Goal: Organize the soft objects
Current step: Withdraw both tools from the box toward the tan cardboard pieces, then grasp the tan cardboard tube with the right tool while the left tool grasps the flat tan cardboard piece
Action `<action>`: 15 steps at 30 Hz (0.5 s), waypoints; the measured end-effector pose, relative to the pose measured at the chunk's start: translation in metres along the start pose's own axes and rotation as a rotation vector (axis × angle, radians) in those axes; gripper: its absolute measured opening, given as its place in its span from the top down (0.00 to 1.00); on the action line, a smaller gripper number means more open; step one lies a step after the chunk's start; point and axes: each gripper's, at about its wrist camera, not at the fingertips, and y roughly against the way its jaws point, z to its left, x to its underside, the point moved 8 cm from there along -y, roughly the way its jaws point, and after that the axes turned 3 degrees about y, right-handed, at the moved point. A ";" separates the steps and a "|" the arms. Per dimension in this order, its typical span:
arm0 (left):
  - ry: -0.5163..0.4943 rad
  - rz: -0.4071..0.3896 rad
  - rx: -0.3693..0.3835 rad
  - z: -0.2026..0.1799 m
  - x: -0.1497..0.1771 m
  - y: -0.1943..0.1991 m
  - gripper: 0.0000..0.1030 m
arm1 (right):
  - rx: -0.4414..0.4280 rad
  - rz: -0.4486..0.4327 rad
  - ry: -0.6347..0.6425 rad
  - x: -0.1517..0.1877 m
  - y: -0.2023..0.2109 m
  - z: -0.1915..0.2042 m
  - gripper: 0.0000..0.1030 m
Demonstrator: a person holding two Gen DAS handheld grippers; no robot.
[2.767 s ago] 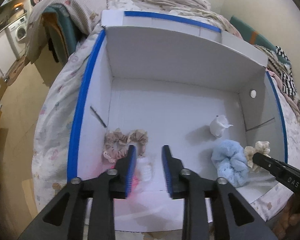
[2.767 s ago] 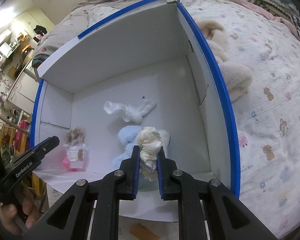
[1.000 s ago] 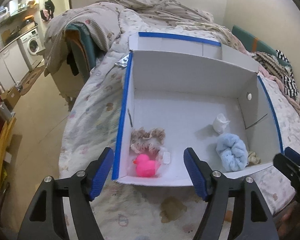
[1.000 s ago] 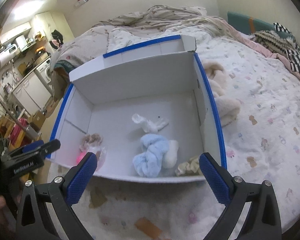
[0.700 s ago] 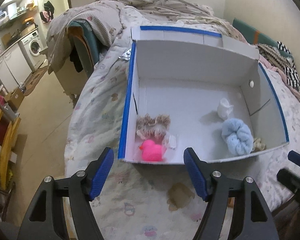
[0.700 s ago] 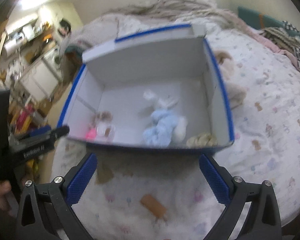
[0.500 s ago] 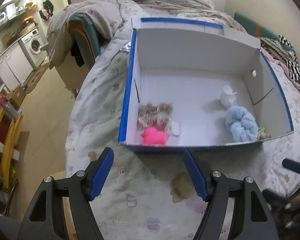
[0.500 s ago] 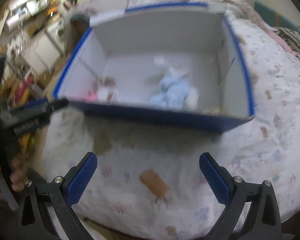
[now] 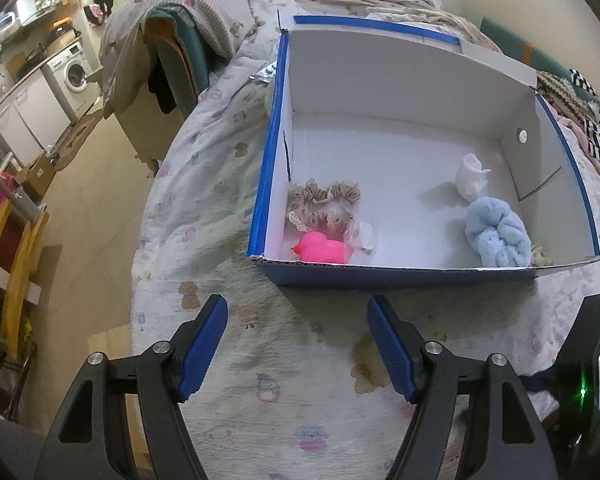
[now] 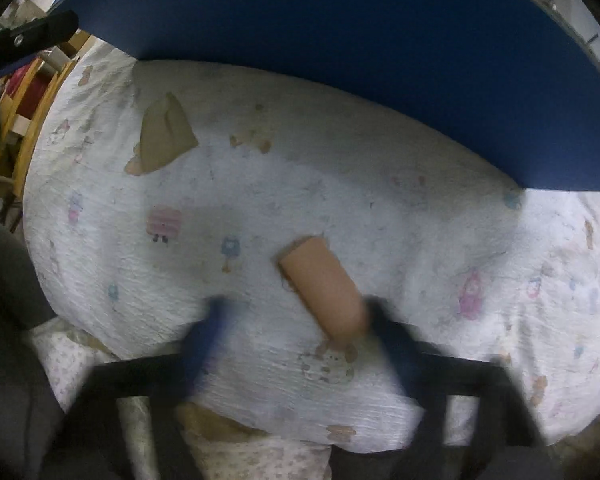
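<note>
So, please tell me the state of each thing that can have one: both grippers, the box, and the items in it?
Left gripper: open, empty, above the quilt.
Right gripper: open, empty, blurred.
Box: open-topped, on the quilt.
Pink duck: in the box, near left corner.
Beige scrunchie: in the box, behind the duck.
Blue scrunchie: in the box, right side.
White cloth: crumpled, behind the blue scrunchie.

A quilted bed (image 9: 204, 184) fills the room, beige floor (image 9: 88, 200) and a washing machine (image 9: 74, 74) beyond its left edge.
</note>
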 end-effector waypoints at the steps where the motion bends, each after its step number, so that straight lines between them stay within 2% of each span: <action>1: 0.002 0.003 0.001 0.000 0.000 0.000 0.32 | 0.023 -0.004 -0.003 0.001 0.001 -0.003 0.66; 5: 0.006 0.013 0.008 0.000 0.001 -0.003 0.32 | 0.009 -0.026 0.011 0.000 0.005 -0.003 0.92; 8: 0.004 0.018 0.006 -0.001 0.001 -0.005 0.32 | -0.043 -0.075 -0.028 -0.004 0.017 -0.008 0.95; 11: 0.006 0.021 0.004 0.000 0.002 -0.006 0.32 | -0.161 -0.158 -0.131 -0.010 0.037 -0.021 0.95; 15: 0.011 0.028 0.008 0.001 0.003 -0.007 0.32 | -0.269 -0.210 -0.234 -0.012 0.051 -0.036 0.94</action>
